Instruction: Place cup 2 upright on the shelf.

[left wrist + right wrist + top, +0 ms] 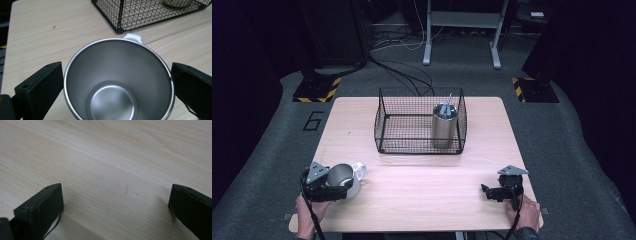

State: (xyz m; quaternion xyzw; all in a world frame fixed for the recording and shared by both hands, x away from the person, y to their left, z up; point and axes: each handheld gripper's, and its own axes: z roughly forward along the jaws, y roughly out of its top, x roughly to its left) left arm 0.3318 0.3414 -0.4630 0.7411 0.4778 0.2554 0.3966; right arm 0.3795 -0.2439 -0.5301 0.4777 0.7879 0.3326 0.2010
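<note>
The left tongs [117,85] stand spread around the steel cup [117,80], both jaws at its rim. The right tongs [116,207] gape wide over bare desk [105,157] at lower right, holding nothing. The cup's white handle [132,37] is mostly hidden behind its rim.

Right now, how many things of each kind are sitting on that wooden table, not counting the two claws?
Metal mug with a white handle, between the left claw's jaws: 1
Tall metal tumbler, standing in the basket: 1
Black wire basket: 1
Total: 3
</note>
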